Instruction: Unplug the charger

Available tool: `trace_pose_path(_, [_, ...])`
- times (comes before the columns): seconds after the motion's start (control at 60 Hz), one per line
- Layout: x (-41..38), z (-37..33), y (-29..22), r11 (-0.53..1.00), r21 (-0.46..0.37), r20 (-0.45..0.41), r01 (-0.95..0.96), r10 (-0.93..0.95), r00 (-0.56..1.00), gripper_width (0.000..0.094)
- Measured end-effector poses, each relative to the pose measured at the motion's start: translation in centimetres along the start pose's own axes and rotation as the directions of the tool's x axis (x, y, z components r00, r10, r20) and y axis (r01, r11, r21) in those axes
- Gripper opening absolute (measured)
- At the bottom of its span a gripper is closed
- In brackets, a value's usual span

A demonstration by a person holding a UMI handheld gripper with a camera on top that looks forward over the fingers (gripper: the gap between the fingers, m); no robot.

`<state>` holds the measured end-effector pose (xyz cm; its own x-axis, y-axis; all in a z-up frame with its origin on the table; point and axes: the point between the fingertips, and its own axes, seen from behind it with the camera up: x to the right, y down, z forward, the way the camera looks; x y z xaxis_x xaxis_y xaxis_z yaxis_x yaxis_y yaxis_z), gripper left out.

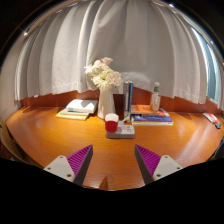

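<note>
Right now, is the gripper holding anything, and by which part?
Nothing is held. The gripper is open, only bare table between its fingers; the red cup sits well beyond them.

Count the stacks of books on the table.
2: one book stack left of the vase, another right of it beside the bottle. The open gripper is well short of both.

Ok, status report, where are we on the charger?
Gripper open, jaws empty. No charger in sight. Vase, red cup and books ahead on table.
</note>
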<state>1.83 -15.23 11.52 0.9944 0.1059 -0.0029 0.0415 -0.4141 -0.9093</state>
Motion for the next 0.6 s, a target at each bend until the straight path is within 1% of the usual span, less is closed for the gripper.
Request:
trace_pose_path(0.083, [-1.6,5.2,-1.2,1.000,0.005,0.024,0.013,-0.014,1.000,0.0858])
trace_pose_path(0.167, [-2.2,9.4,-2.5,1.000,0.011,0.025,0.019,-0.019,1.000,0.0859])
trace_pose_path(0.267, [-1.8,14.1,-3.3,1.000,0.007,-0.002,0.019,-0.019,1.000,0.0860])
trace_pose_path(0.35, [-1.1,17.5,-3.8,0.999,0.014,-0.026,0.029,-0.028,0.999,0.0838])
trace_pose_path(0.4, [-1.0,19.3,-3.9,0.999,0.018,-0.024,0.030,-0.030,0.999,0.0828])
trace_pose_path(0.433, [-0.8,20.3,-4.2,0.999,0.027,-0.024,0.026,-0.025,0.999,0.0792])
trace_pose_path(0.517, [-0.8,22.7,-4.6,0.999,0.042,-0.013,0.019,-0.018,1.000,0.0649])
trace_pose_path(0.567, [-0.4,23.9,-4.2,1.000,0.018,-0.025,0.013,-0.013,1.000,0.0492])
trace_pose_path(0.6, [-0.5,24.0,-4.6,1.000,0.021,-0.024,-0.003,0.004,1.000,0.0490])
